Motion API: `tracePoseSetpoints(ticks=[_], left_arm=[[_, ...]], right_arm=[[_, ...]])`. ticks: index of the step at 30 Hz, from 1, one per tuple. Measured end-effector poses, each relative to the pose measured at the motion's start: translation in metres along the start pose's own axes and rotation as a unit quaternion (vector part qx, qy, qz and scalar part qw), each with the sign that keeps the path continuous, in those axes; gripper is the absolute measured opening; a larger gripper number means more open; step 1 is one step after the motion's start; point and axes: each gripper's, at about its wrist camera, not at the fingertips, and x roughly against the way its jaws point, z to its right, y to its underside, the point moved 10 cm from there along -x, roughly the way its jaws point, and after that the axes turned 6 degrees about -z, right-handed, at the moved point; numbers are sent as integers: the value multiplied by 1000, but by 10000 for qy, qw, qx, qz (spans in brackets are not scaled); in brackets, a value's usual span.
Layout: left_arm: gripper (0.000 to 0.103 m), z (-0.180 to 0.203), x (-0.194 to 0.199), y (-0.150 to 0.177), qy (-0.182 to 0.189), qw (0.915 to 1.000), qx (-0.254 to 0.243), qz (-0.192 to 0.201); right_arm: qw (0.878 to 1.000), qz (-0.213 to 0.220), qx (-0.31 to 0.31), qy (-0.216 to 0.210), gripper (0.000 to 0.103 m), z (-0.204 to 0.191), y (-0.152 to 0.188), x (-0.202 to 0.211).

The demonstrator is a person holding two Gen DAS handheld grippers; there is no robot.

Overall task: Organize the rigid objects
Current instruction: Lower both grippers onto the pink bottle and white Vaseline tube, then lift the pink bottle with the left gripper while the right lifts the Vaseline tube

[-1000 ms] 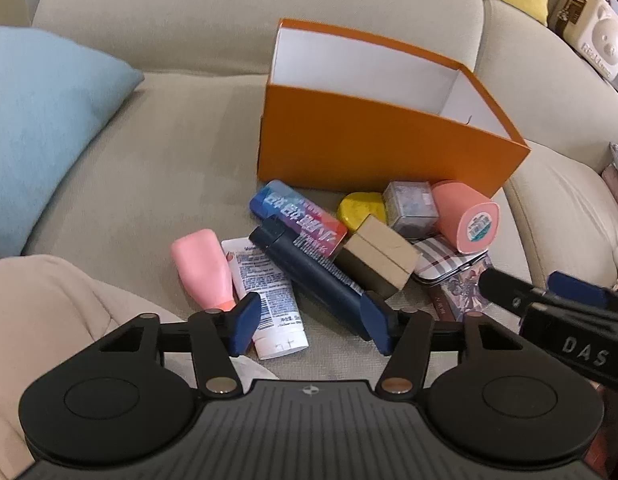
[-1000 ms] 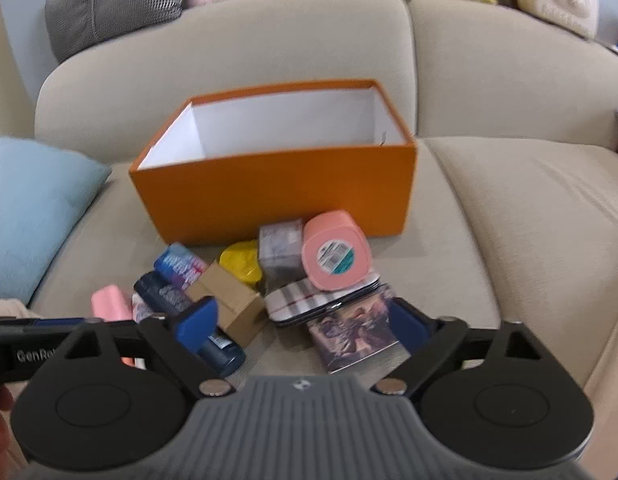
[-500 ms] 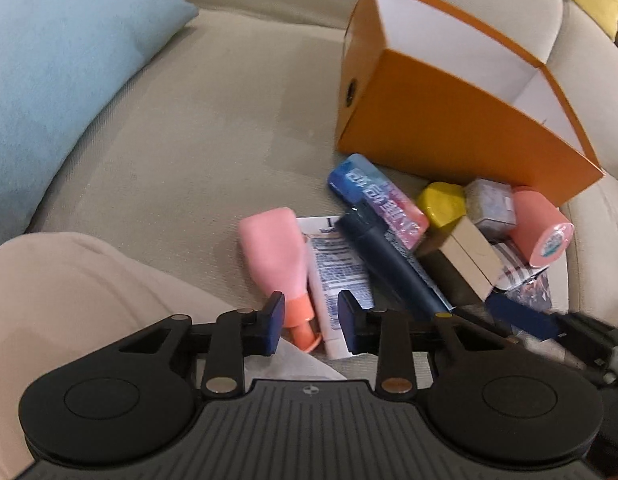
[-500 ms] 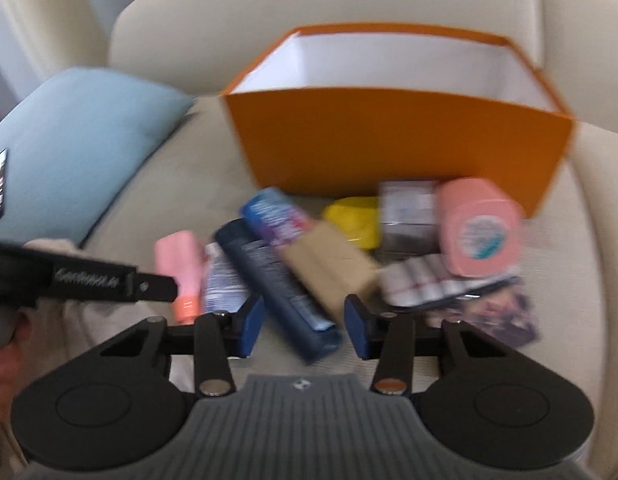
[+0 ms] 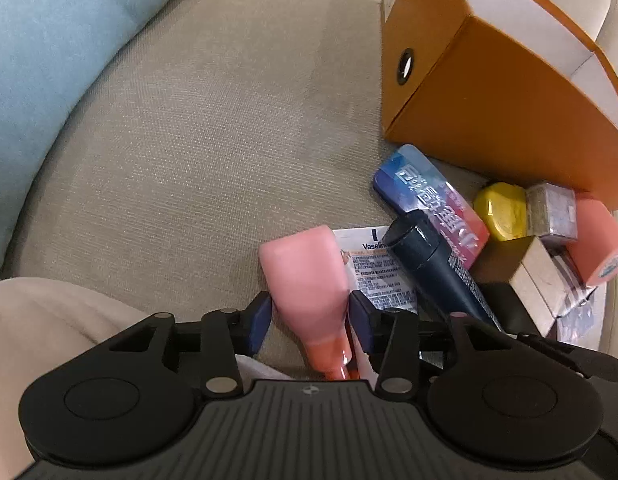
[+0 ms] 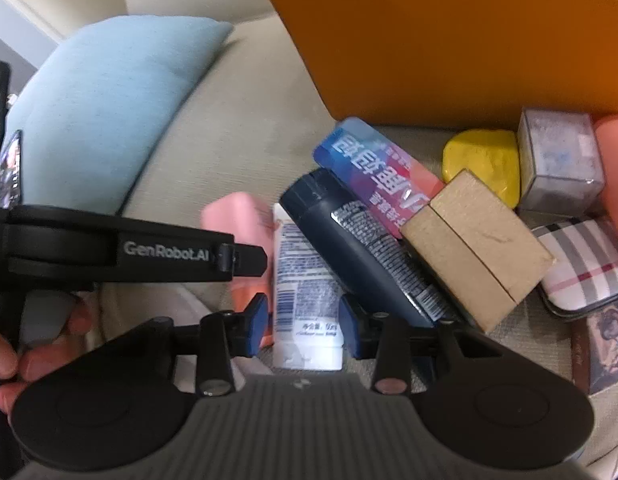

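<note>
An orange box (image 5: 489,112) stands open on the sofa seat, also in the right wrist view (image 6: 449,48). A heap of items lies in front of it. My left gripper (image 5: 309,316) is open, its fingers on either side of a pink bottle (image 5: 309,280) with a small gap on the left. My right gripper (image 6: 303,322) is open around the lower end of a white Vaseline tube (image 6: 305,288). Beside the tube lie a dark blue bottle (image 6: 365,248), a blue-pink packet (image 6: 373,168) and a tan box (image 6: 477,244).
A light blue cushion (image 5: 49,48) lies at the left. Also in the heap are a yellow case (image 6: 485,160), a grey cube (image 6: 557,160), a salmon container (image 5: 597,240), a striped case (image 6: 581,264) and a picture card (image 6: 601,344). The left gripper body (image 6: 121,252) crosses the right view.
Both grippers moved down and closer to the heap. The left one now straddles the pink bottle, the right one the white tube. Both jaws have narrowed since a second ago.
</note>
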Motion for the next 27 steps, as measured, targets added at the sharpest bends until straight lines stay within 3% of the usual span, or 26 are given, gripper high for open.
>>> tracePoseSetpoints(ticks=[7, 12, 17, 19, 27], left_arm=[[57, -4, -10, -5, 46, 9999, 68, 84], [52, -6, -3, -7, 168, 9996, 48, 229], [51, -7, 3, -7, 207, 9989, 29, 419], [51, -5, 9, -6, 272, 9982, -15, 531], [50, -8, 41, 9, 450, 9942, 68, 977]], right_arm=[[9997, -193, 94, 81, 47, -6, -4, -6], [9974, -481, 249, 467, 65, -19, 2, -13], [9974, -481, 98, 521, 58, -23, 3, -17], [9970, -445, 164, 611, 46, -21, 2, -22], [9973, -66, 403, 612, 45, -21, 0, 6]])
